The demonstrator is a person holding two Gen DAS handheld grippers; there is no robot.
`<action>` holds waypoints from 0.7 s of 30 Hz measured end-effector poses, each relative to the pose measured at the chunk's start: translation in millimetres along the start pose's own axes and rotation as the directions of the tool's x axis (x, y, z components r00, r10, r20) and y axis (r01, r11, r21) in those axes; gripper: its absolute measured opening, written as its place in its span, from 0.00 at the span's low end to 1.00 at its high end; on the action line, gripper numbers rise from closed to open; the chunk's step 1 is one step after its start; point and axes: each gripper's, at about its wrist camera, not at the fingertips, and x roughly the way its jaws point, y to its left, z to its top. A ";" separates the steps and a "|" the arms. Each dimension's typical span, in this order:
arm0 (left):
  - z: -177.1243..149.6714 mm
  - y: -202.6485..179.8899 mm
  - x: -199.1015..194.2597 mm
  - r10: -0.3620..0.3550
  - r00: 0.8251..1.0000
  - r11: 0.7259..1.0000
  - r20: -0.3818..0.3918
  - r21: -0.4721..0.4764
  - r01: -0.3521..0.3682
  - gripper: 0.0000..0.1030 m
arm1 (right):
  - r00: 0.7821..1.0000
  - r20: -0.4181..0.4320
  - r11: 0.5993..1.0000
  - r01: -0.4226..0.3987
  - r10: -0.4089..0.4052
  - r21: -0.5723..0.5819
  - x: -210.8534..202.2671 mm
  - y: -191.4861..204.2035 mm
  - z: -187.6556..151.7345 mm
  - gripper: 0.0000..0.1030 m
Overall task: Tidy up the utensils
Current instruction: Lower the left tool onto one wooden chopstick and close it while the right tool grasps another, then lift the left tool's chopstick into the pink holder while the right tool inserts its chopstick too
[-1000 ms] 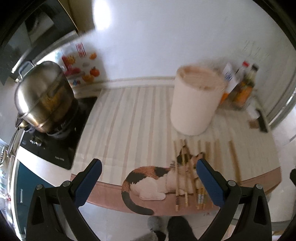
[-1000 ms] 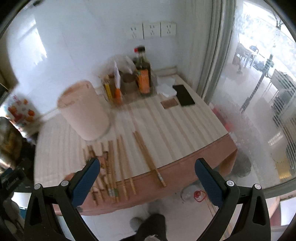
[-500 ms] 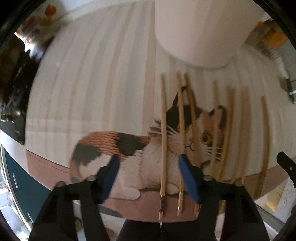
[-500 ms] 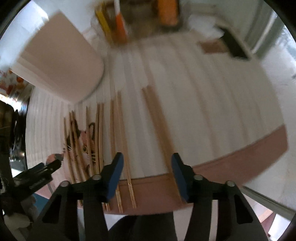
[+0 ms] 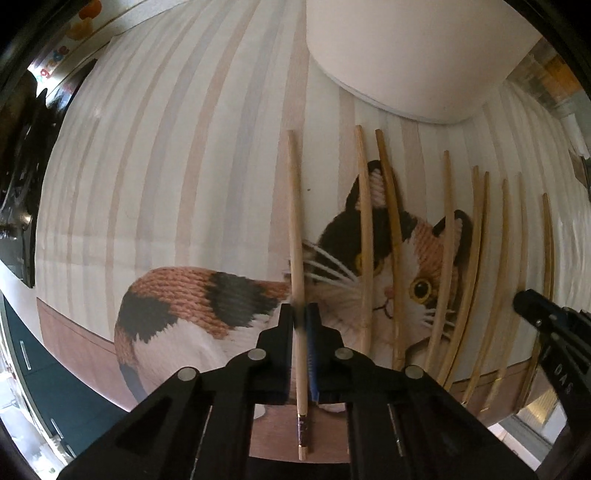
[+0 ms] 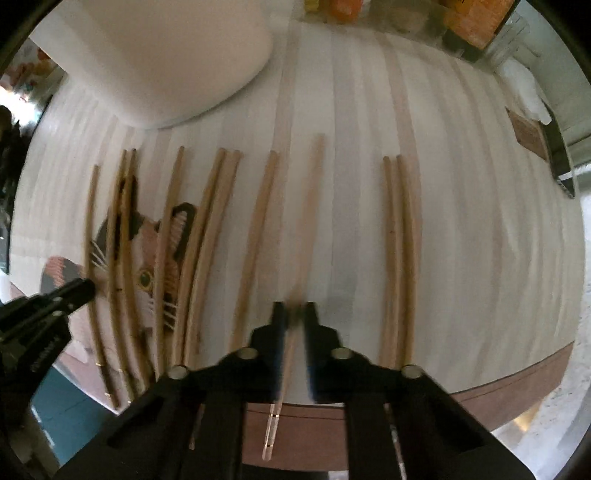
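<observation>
Several wooden chopsticks lie side by side on a striped cloth with a cat picture (image 5: 406, 258), their thick ends over the table's front edge. My left gripper (image 5: 300, 314) is shut on the leftmost chopstick (image 5: 295, 206). My right gripper (image 6: 294, 310) is closed around another chopstick (image 6: 308, 206) in the middle of the row, which looks blurred. A pair of chopsticks (image 6: 400, 240) lies to its right. A tall cream container (image 5: 406, 48) stands just behind the row; it also shows in the right wrist view (image 6: 166, 55).
Sauce bottles and jars (image 6: 461, 22) stand at the back right near a dark flat object (image 6: 557, 147). A stove area (image 5: 22, 147) is at the far left. The right gripper's tip (image 5: 543, 314) shows in the left wrist view, the left gripper's tip (image 6: 62, 295) in the right.
Both grippers came down to the table from above and closed, each on one chopstick. A second ago both were wide open and high over the table.
</observation>
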 end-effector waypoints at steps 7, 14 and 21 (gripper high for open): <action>0.2 14.9 0.5 -0.027 1.000 1.000 -0.001 -0.001 0.027 0.04 | 0.999 -0.034 0.999 0.028 -0.027 0.034 9.3 -18.2 -17.2 0.07; 12.5 38.0 -0.2 -0.034 0.999 0.999 0.015 0.021 0.034 0.07 | 0.995 -0.076 0.998 0.060 -0.057 0.037 14.4 -20.3 -8.0 0.08; 28.3 48.3 -1.3 -0.020 0.999 0.999 0.038 0.029 0.019 0.08 | 0.992 -0.094 0.996 0.085 -0.081 0.034 23.4 -10.4 29.3 0.08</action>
